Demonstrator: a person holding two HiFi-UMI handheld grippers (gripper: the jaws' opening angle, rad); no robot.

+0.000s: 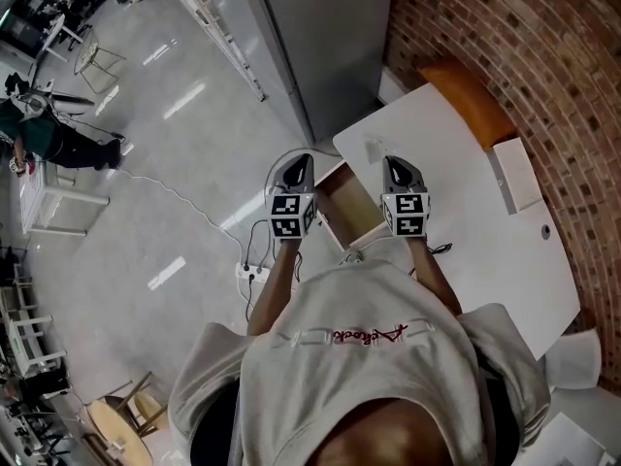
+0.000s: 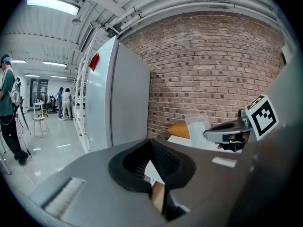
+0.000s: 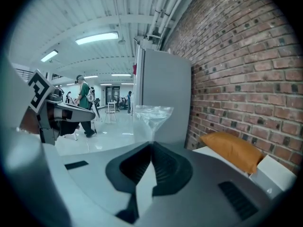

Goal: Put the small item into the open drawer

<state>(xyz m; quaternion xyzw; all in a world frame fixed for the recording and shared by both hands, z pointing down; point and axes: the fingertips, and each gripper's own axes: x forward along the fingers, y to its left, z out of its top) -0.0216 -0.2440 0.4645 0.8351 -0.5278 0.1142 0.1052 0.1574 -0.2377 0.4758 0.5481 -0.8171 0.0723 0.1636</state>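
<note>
Your right gripper: jaws pinched together on bottom of clear plastic bag. Bag sticks up past jaw tips. Your left gripper: jaws closed tight, nothing between them. Open drawer lies below, between both grippers, at edge of white table. Orange cushion lies off to right of your right jaws, by brick wall.
</note>
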